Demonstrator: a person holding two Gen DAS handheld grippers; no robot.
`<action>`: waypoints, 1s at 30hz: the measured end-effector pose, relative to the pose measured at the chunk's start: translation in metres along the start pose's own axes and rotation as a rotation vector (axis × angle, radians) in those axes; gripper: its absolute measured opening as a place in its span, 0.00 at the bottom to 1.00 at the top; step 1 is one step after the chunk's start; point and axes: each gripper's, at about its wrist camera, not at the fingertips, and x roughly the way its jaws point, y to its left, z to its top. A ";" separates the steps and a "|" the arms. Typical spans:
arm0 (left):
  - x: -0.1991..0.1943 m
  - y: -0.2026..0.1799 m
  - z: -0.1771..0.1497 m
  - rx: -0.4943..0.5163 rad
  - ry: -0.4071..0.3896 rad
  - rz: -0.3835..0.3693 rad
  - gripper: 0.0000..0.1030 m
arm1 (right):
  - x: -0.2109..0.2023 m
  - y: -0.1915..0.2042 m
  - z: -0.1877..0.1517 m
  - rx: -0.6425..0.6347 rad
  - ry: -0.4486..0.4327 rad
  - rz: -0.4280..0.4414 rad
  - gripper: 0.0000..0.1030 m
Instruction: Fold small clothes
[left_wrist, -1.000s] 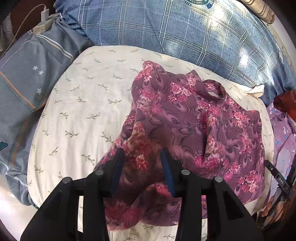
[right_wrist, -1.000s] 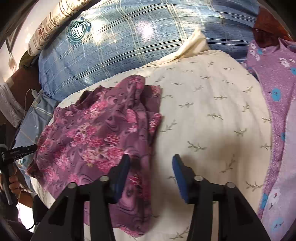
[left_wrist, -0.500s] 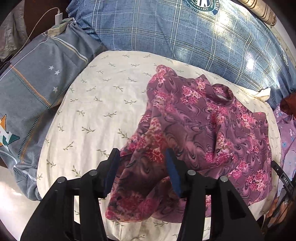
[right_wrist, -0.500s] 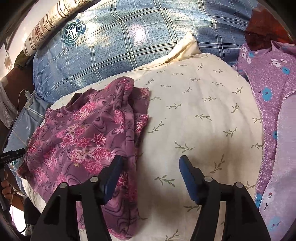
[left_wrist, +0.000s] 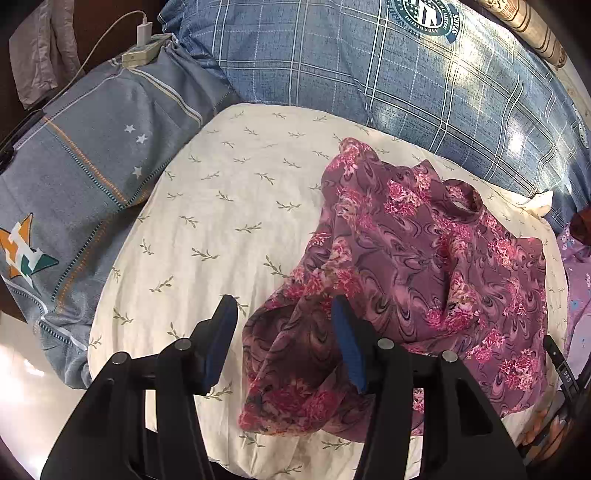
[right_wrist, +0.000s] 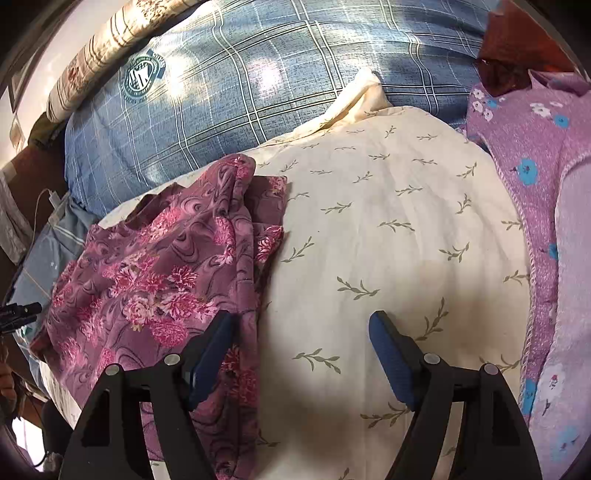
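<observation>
Fingers of both grippers are spreading: the left gripper (left_wrist: 282, 341) straddles a loose fold of the blouse (left_wrist: 424, 280) without pinching it, the right gripper (right_wrist: 301, 350) holds nothing. That blouse lies crumpled on the cream pillow (right_wrist: 388, 229). It looks thin, limp and slippery, so I would pinch hems or shoulder seams.

Sunlit blue plaid bedding (left_wrist: 424, 85) behind cream leaf-print pillow (left_wrist: 221, 206).

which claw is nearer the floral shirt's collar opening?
Neither is close; the left claw looks slightly nearer. It is opening over the floral shirt hem, opposite the collar. The right claw, also opening, straddles its side edge.
</observation>
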 end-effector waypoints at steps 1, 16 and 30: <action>-0.001 0.000 0.000 0.003 -0.001 0.003 0.50 | 0.000 0.000 -0.001 -0.001 -0.003 0.000 0.75; -0.001 0.004 -0.003 0.008 0.011 0.033 0.52 | 0.004 0.005 -0.008 -0.056 -0.038 -0.008 0.89; -0.019 0.035 -0.010 -0.047 -0.003 0.086 0.60 | 0.011 0.014 -0.014 -0.116 -0.059 -0.027 0.99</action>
